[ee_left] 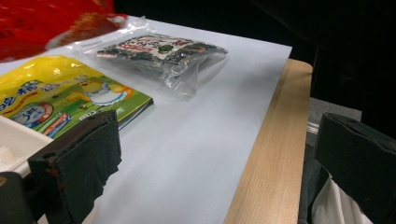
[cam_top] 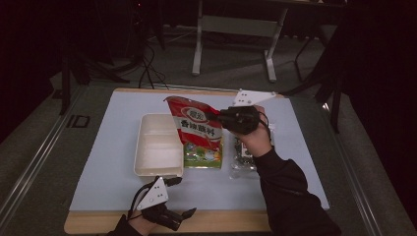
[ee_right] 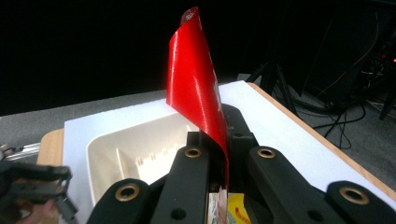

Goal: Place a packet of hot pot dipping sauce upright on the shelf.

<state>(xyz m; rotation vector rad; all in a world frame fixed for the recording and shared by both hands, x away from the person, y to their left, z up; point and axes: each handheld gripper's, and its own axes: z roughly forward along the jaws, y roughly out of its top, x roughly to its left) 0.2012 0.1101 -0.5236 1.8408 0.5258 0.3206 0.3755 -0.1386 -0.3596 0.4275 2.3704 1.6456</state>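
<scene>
Right gripper (cam_top: 215, 117) clamps red snack packet (cam_top: 194, 125) above white tray (cam_top: 156, 147); left gripper (cam_top: 178, 196) jaws apart, empty, at table edge.

Black left gripper (cam_top: 178, 197), white three-cornered top plate, thin black cable. Right gripper (cam_top: 212, 117) black, brass-ringed screws on linkage. Dark long sleeve (cam_top: 290, 196).

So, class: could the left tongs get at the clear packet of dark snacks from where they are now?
Probably yes: the left tongs stand open, with bare table between them and the clear packet.
</scene>
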